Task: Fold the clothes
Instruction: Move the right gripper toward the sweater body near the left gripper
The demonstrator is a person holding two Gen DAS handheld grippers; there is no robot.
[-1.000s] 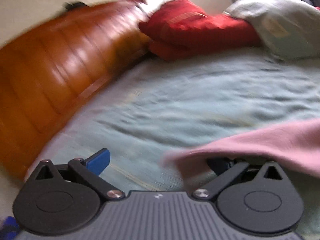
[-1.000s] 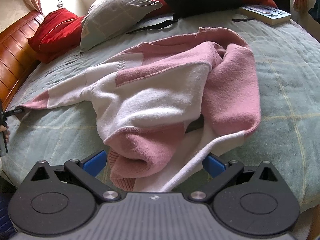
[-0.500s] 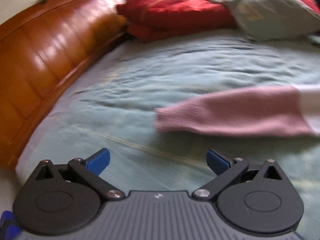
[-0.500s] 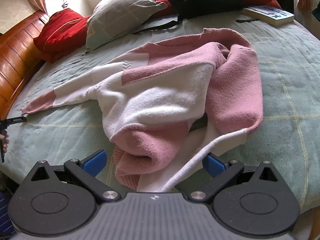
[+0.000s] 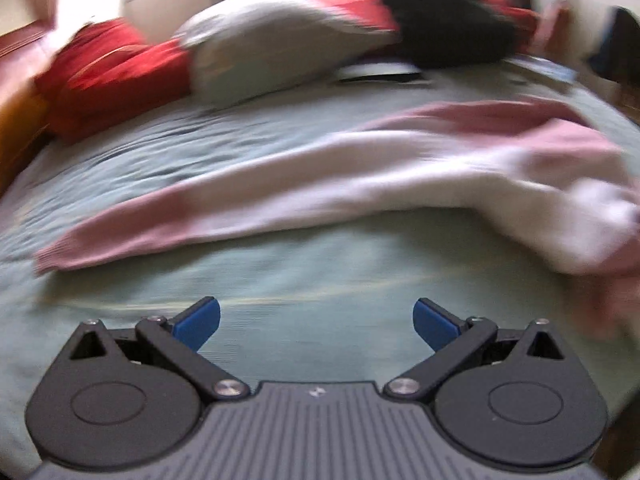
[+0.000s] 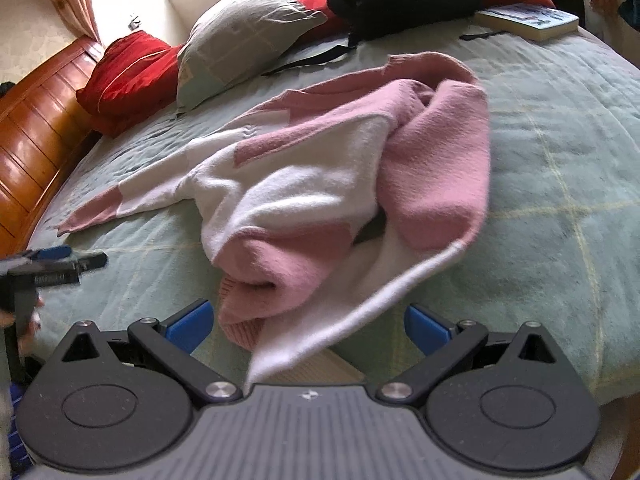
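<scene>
The sweater (image 6: 320, 184) was fuzzy pink and white knit, lying on a matt, quilted green bedspread (image 6: 560, 152). Left of the bedspread, the wooden bed frame (image 6: 36, 128) shone glossy. The red cushion (image 6: 128, 68) looked satiny.

grey pillow (image 6: 244, 40); red cushion (image 6: 128, 68); book (image 6: 528, 20)

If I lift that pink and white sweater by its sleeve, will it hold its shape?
Probably not: the sweater lies bunched in soft folds, so it should droop. Its fuzzy knit likely grips the bedspread and drags rather than slides.
</scene>
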